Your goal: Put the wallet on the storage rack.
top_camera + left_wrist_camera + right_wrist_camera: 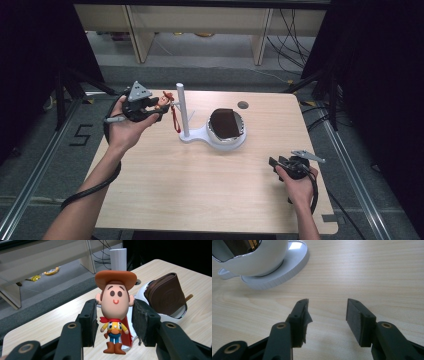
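While left gripper (115, 315) clamps cowboy figure (115, 307) | post (182, 107) beside | right gripper (327, 317) open

Your left forearm enters from bottom left, angled up and right, wrist bent back, palm cupping left hand-held gripper (159, 106) from below, lifted above table's far left corner. Its jaws point right, clamped on both sides of cowboy figurine's (115, 312) head. Your right forearm comes up along right edge, hand wrapped over right hand-held gripper (273, 162), held low, jaws pointing left, standing apart with nothing between them.
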Motion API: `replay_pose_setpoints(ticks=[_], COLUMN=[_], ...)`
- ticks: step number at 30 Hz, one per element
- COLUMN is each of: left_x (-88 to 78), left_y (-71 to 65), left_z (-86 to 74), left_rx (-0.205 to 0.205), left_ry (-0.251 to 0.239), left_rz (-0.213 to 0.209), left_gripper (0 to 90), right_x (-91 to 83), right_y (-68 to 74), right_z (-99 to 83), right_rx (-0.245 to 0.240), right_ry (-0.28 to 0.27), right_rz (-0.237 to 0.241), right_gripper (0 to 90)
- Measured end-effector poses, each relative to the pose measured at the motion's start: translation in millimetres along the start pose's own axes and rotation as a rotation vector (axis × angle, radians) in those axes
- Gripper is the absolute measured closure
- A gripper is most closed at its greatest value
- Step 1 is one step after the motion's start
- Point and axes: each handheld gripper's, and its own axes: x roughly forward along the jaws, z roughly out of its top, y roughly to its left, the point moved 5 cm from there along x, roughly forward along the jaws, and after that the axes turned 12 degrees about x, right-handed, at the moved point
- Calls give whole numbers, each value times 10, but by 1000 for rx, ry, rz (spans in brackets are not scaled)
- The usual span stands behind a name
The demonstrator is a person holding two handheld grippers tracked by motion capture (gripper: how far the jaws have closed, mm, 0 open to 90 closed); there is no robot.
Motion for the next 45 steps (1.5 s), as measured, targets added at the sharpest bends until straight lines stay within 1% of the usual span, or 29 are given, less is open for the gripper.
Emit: replay_pose_setpoints(ticks=[1, 2, 3, 4, 5, 6, 7, 8, 9, 10, 13, 14, 18, 20, 26, 27, 28, 30, 32, 34, 35, 37, 39, 40, 41, 43, 45], left_x=[0, 14, 14, 23, 40, 37, 37, 60, 60, 65, 77, 75, 74, 68, 64, 64, 67, 69, 68, 68, 68, 70, 76, 76, 86, 100, 129], left_y=[0, -1, -1, 1, 23, 6, 6, 23, 23, 1, -6, -3, -7, -4, 28, 28, 36, 41, 43, 51, 53, 58, 68, 68, 75, 81, 68], left_z=[0, 1, 1, -9, -6, -21, -21, -26, -26, -50, -59, -61, -61, -69, -111, -111, -126, -141, -148, -168, -175, -184, -220, -220, -255, -301, -362], left_rx=[0, -5, -5, -19, 5, -26, -26, -2, -2, -26, -31, -27, -33, -34, -54, -54, -59, -66, -68, -79, -84, -89, -111, -111, -127, -134, -147], left_ry=[0, 2, 2, 6, -4, 10, 10, 3, 3, 20, 19, 23, 20, 21, 26, 26, 26, 23, 23, 21, 22, 18, 20, 20, 25, 36, 48], left_rz=[0, 2, 2, 9, 6, 11, 11, 7, 7, 6, 4, 4, 4, 4, 7, 7, 9, 10, 9, 12, 12, 10, 8, 8, 6, 11, 4], left_gripper=[555, 555, 555, 555, 555, 554, 555, 555, 555, 554, 554, 554, 554, 554, 553, 553, 553, 553, 553, 553, 553, 553, 553, 552, 552, 552, 552], right_x=[0, -9, -9, -10, -11, -11, -11, -12, -12, -8, -10, -12, -10, -7, -12, -7, -6, -7, -10, -10, -5, -5, -5, -5, -2, -2, 1], right_y=[0, 33, 33, 39, 40, 40, 40, 37, 36, 37, 36, 29, 31, 38, 33, 37, 29, 35, 32, 34, 26, 26, 27, 27, 29, 31, 34], right_z=[0, -20, -20, -21, -21, -21, -21, -20, -20, -17, -19, -19, -21, -20, -21, -21, -18, -21, -21, -25, -24, -24, -24, -25, -26, -28, -28], right_rx=[0, 41, 41, 41, 42, 41, 41, 43, 43, 45, 49, 42, 42, 51, 44, 49, 38, 47, 44, 46, 36, 35, 36, 36, 39, 39, 40], right_ry=[0, 15, 15, 14, 15, 14, 14, 14, 14, 6, 11, 14, 14, 6, 14, 7, 5, 8, 12, 13, 8, 9, 8, 8, 5, 6, 3], right_rz=[0, -10, -10, -5, -4, -3, -3, -7, -7, -7, -9, -14, -12, -9, -11, -10, -11, -12, -12, -9, -11, -12, -10, -10, -9, -7, -7], right_gripper=[531, 531, 531, 531, 531, 531, 531, 531, 531, 531, 531, 531, 530, 530, 528, 528, 528, 528, 528, 528, 527, 527, 527, 527, 527, 526, 526])
